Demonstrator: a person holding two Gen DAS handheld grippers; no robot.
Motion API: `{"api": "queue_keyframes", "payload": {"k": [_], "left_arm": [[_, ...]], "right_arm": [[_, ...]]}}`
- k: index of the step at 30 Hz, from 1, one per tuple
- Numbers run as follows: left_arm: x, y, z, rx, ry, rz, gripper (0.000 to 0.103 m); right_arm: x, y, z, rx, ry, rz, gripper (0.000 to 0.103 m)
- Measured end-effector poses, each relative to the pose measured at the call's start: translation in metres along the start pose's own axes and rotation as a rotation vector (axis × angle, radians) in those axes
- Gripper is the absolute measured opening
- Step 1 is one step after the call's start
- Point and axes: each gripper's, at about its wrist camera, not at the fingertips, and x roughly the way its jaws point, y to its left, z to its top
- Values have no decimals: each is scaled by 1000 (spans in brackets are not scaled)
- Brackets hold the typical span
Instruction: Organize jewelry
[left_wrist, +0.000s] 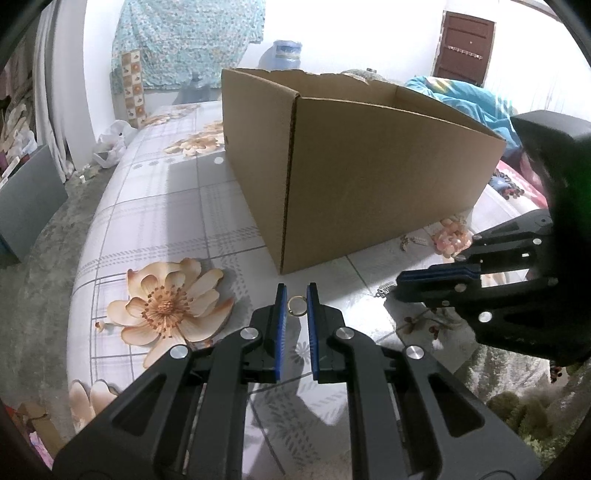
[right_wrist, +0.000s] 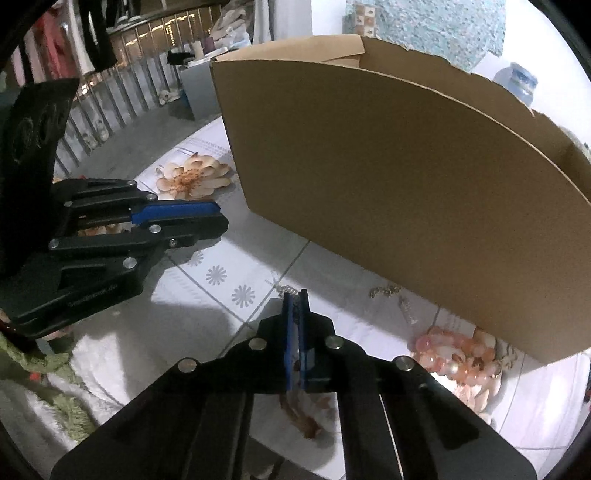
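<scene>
The left gripper (left_wrist: 296, 295) stands apart around a gold ring (left_wrist: 297, 306) beside the cardboard box (left_wrist: 369, 166), while the right gripper (right_wrist: 295, 295) is pinched together on a silver chain (right_wrist: 290, 290).

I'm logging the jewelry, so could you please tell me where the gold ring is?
In the left wrist view, the gold ring lies on the floral sheet between the open left gripper, just before the cardboard box.

Black left gripper (left_wrist: 297, 295) – blue pads (left_wrist: 281, 332), silver screws

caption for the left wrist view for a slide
Left gripper open around a gold ring on the floral sheet, cardboard box ahead.
</scene>
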Motion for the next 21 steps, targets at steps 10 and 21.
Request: {"api": "queue_keyframes", "payload": {"k": [10, 21], "left_arm": [[-9, -5, -1, 14, -24, 7, 10], [-15, -8, -5, 22, -21, 23, 10]], "right_arm": [[-42, -13, 0, 102, -95, 58, 3], [-27, -1, 5, 44, -57, 55, 28]]}}
